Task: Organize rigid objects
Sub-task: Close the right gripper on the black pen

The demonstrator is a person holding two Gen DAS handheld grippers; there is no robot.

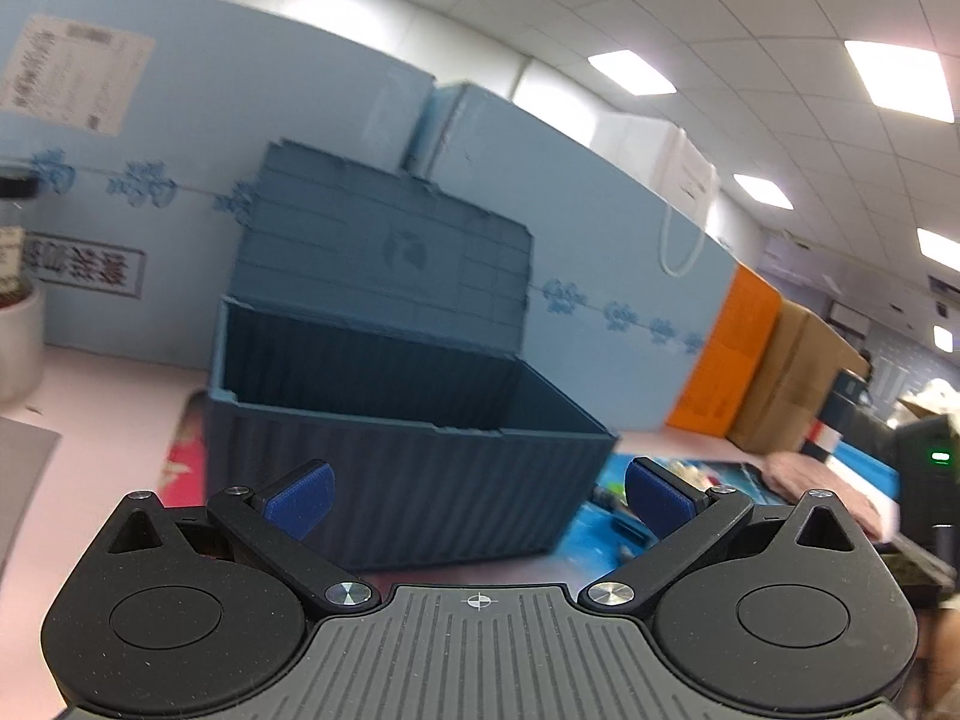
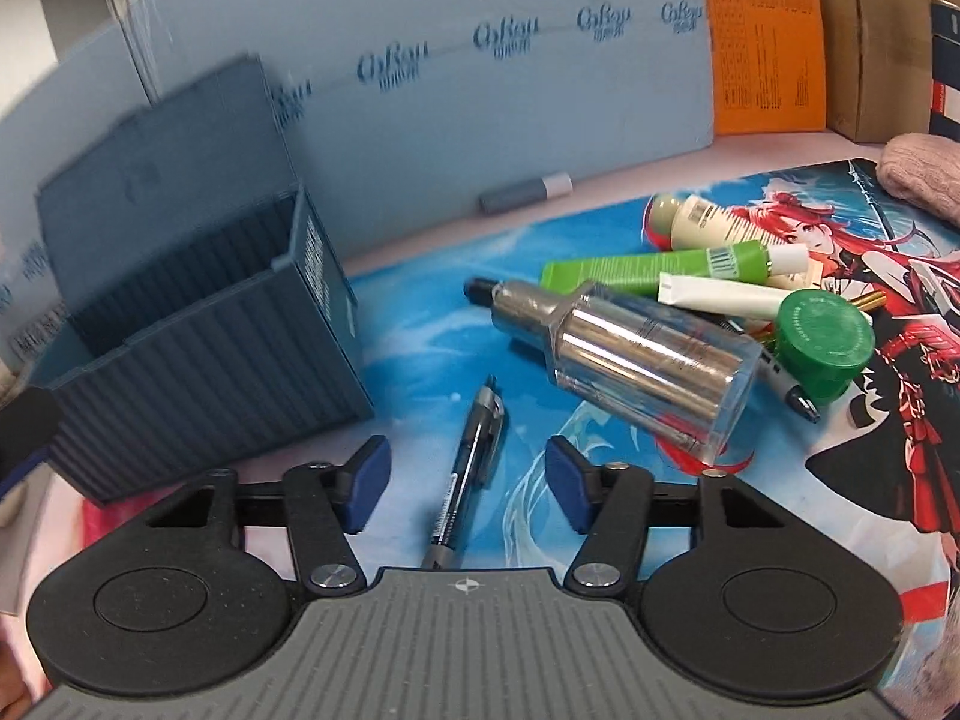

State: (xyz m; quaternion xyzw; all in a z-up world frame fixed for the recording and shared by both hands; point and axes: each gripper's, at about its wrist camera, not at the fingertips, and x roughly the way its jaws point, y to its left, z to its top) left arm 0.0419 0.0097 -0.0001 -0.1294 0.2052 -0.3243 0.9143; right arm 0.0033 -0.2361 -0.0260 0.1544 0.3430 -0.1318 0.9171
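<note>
Right gripper [image 2: 467, 489] hangs low over the pen [image 2: 467, 468] w/ fingers spread either side of it, not clamped, prob lined up to grab it. Blue box [image 2: 198, 354] sits lid-up just left, ready to take items; left gripper [image 1: 477, 498] faces it, fingers apart, holding nothing

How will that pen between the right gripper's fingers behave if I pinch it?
The pen is thin and round, so it may roll sideways on the smooth mat. It looks stiff and light. The right gripper stands open around it; its glossy barrel could slip.
</note>
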